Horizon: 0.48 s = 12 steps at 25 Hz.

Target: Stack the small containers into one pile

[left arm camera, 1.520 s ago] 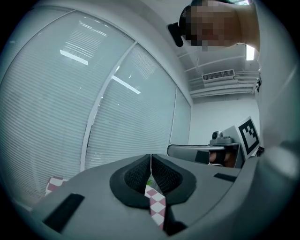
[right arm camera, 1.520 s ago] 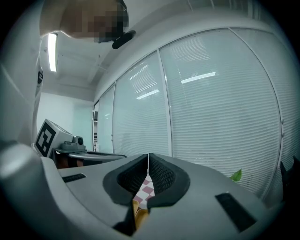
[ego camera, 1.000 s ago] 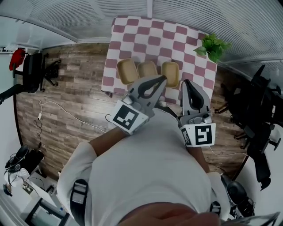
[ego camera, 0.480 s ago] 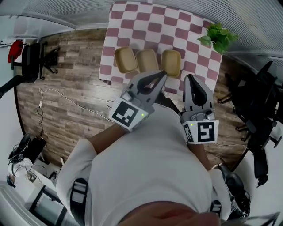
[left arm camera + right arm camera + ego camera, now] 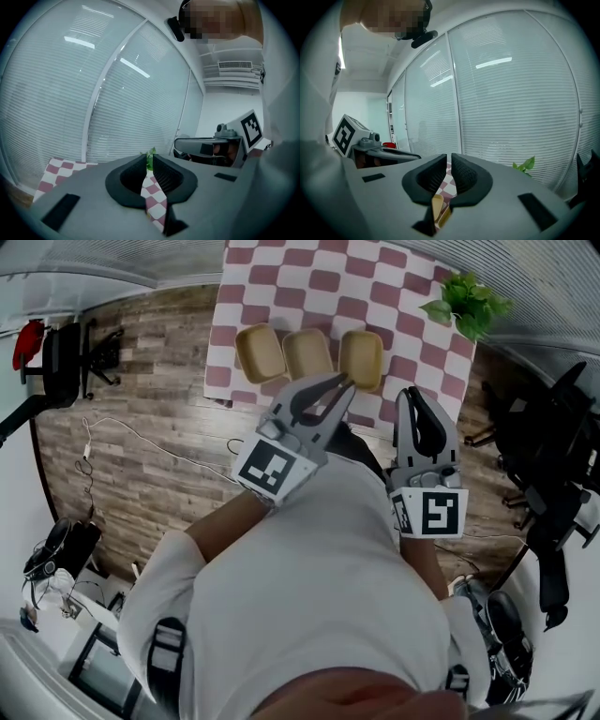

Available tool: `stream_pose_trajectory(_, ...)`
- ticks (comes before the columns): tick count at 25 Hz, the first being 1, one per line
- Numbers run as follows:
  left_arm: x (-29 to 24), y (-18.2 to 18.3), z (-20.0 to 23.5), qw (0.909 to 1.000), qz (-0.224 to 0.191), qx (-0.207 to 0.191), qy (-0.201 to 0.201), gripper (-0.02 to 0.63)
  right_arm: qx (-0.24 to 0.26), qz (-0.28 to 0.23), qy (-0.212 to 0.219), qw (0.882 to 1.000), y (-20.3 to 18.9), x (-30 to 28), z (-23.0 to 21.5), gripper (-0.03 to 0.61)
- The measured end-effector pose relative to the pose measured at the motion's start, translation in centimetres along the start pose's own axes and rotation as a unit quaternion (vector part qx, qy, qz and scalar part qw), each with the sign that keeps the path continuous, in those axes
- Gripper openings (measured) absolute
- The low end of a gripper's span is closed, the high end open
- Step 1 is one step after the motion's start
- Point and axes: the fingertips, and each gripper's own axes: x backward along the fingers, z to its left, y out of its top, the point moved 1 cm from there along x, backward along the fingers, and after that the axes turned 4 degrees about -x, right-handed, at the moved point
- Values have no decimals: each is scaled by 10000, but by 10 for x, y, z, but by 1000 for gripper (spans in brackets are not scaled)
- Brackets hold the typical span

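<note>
Lying side by side, unstacked, the left container (image 5: 260, 352), middle container (image 5: 307, 352) and right container (image 5: 361, 359) rest on the checkered table (image 5: 281, 277), just ahead of both gripper tips. Left gripper (image 5: 342, 382): jaws together, holding nothing. Right gripper (image 5: 412, 395): jaws together, holding nothing. A plant (image 5: 469, 307) stands beyond the right gripper.

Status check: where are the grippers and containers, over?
Left gripper, right gripper shut, empty, raised at chest. Left container, middle container, right container in a row at the table edge, unstacked. Path clear; potted plant at far corner.
</note>
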Motion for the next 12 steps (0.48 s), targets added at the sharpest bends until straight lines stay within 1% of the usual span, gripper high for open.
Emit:
stream_pose_trajectory(4, -13, -23, 6, 9998, 206, 4, 38, 38, -89, 187, 5, 9998, -20, -6, -13, 35)
stream_pose_trajectory(7, -21, -47, 11, 9988, 406, 266, 29, 43, -164, 363, -52, 9992, -44, -15, -22, 37)
stream_pose_trajectory(8, -23, -57, 14, 9981, 504, 343, 33, 59, -168, 436, -59, 9989, -53, -19, -24, 40)
stream_pose_trajectory(9, -25, -67, 16, 9974, 603, 382, 47, 81, -177, 516, -60, 9985, -62, -23, -25, 47)
stream_pose_trajectory(10, -28, -76, 19, 9969, 682, 395, 70, 94, -182, 610, -62, 9979, -72, -28, -27, 69)
stream_pose_trajectory(11, -31, -84, 22, 9964, 741, 396, 103, 95, -174, 726, -70, 9972, -83, -32, -29, 105)
stream_pose_trajectory(12, -34, -92, 25, 9959, 798, 390, 144, 95, -160, 852, -85, 9962, -94, -36, -32, 108)
